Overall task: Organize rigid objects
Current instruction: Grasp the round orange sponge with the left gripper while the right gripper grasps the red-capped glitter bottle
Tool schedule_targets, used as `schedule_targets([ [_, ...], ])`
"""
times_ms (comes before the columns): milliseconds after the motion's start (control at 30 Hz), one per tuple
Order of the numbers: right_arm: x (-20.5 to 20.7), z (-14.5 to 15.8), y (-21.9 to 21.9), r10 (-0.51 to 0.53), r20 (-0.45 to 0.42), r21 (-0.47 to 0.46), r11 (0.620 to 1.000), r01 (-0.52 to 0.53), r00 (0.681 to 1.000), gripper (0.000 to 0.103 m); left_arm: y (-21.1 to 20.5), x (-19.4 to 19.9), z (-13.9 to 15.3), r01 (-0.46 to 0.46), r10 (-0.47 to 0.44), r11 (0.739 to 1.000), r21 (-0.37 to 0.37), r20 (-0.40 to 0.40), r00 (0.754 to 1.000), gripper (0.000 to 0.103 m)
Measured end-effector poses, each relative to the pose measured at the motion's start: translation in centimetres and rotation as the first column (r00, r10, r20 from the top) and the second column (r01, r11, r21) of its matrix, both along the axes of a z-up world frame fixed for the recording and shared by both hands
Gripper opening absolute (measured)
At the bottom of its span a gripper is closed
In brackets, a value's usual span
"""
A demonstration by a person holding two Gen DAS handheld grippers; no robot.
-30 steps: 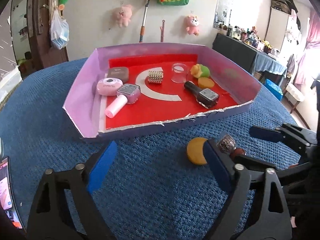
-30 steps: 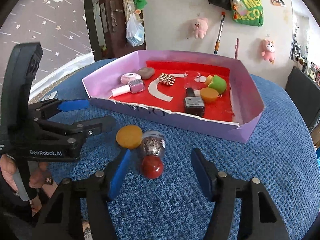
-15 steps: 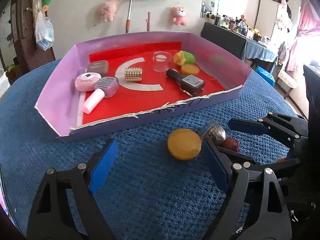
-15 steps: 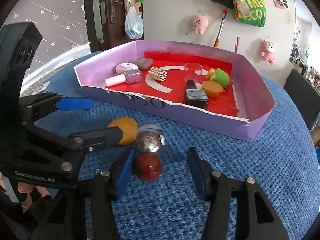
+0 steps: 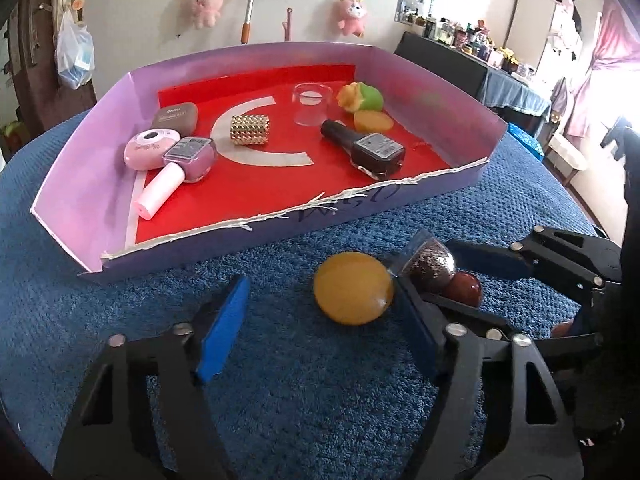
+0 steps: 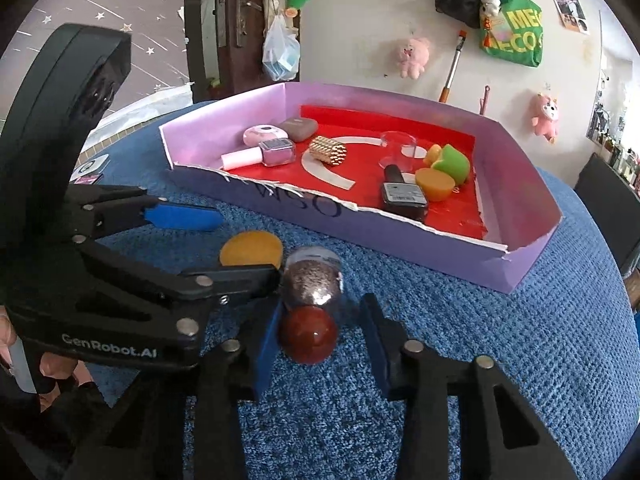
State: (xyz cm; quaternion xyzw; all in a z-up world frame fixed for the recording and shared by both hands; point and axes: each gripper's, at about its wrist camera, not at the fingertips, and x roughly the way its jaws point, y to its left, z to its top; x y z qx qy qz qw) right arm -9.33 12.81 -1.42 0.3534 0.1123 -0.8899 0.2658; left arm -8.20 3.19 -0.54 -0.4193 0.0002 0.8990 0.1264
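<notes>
On the blue cloth at the tray's (image 5: pixel 440 184) six o'clock, the left gripper's (image 5: pixel 320 320) jaws are closing around the yellow disc (image 5: pixel 352 288), untouched. The right gripper's (image 6: pixel 320 344) jaws are closing, the red-capped jar (image 6: pixel 310 308) between them.

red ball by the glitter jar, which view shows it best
The right wrist view: the red ball sits whole and close on the blue cloth, between the right gripper jaws, touching the glitter jar. The left wrist view shows only part of it, tucked behind the jar and black gripper parts.
</notes>
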Motion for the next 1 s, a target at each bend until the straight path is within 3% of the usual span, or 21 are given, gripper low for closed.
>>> schedule_targets([
  [33,0.0,0.0,0.0,0.009,0.003,-0.005,1.0,-0.009,1.0,0.032,0.1,0.1,0.1,0.008,-0.008,1.0,0.003,0.001,1.0,0.058],
  [167,-0.1,0.1,0.0,0.009,0.02,-0.022,1.0,-0.009,1.0,0.031,0.5,0.2,0.4,0.041,-0.041,0.999,0.029,0.004,0.999,0.036],
  [533,-0.1,1.9,2.1,0.008,0.083,-0.158,0.987,0.005,0.996,0.031,-0.4,0.9,2.2,0.012,-0.011,0.999,0.037,-0.035,0.999,0.036],
  [1000,0.1,4.3,1.9,0.035,0.049,-0.195,0.98,-0.024,0.998,0.031,-0.7,0.9,4.0,0.006,-0.004,0.999,0.031,-0.08,0.997,0.036],
])
